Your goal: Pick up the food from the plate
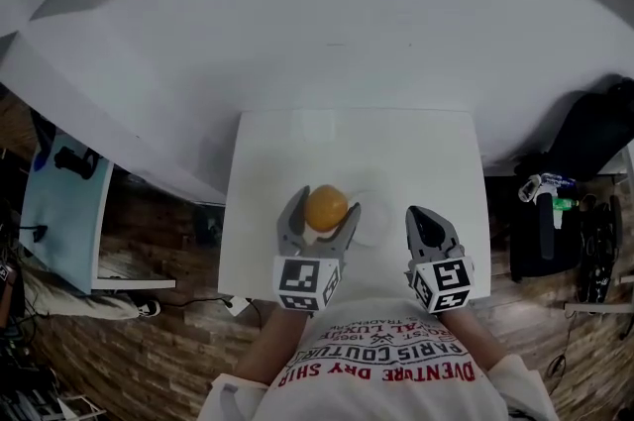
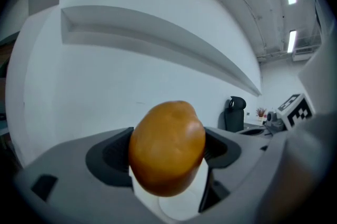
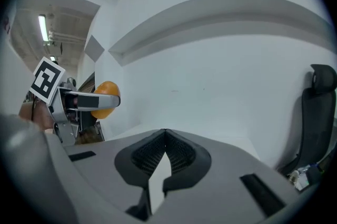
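Observation:
An orange-brown bun-like piece of food (image 1: 326,207) is clamped between the jaws of my left gripper (image 1: 322,208), lifted above the small white table (image 1: 267,152). In the left gripper view the food (image 2: 167,147) fills the gap between both pads. A white plate (image 1: 373,219) lies on the table just right of it, partly seen beneath the food in the left gripper view as a pale disc (image 2: 181,206). My right gripper (image 1: 426,223) is shut with nothing in it, near the table's front edge, right of the plate. The right gripper view shows the held food (image 3: 105,99) at far left.
A white wall with a ledge runs behind the table. A black chair (image 1: 589,137) and bags stand at the right, a blue-topped side table (image 1: 61,211) at the left, on a wooden floor. The person's printed white shirt (image 1: 381,365) fills the bottom.

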Available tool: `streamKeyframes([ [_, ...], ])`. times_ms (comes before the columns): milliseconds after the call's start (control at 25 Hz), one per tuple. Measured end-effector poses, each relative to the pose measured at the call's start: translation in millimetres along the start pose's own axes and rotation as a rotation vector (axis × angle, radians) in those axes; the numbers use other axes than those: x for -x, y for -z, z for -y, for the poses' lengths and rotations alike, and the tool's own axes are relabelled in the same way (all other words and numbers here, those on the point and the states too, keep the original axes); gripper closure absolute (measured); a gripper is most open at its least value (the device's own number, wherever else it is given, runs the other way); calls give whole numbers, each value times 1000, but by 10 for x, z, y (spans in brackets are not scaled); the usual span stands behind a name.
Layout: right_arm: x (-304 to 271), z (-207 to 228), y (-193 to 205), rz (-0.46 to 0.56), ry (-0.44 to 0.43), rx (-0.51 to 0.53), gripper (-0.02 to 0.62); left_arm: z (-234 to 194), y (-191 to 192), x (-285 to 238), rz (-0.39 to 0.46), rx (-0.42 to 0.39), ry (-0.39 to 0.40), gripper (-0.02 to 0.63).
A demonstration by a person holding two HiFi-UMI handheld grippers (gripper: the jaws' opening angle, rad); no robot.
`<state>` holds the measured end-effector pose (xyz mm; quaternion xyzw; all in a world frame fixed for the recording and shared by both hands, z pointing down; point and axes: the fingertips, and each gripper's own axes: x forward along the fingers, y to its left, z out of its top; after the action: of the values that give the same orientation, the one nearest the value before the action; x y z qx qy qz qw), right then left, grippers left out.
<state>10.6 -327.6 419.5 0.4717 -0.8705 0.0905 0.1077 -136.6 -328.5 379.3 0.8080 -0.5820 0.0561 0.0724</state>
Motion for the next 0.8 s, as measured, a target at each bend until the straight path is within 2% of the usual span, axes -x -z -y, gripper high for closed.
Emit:
streamKeyframes([
  [160, 10, -76, -73, 22, -9, 17, 586, -68, 0, 66, 0, -20, -14, 219],
  [800, 123, -159, -47, 21, 4, 29, 586, 53, -4, 111, 19, -1, 23, 219],
])
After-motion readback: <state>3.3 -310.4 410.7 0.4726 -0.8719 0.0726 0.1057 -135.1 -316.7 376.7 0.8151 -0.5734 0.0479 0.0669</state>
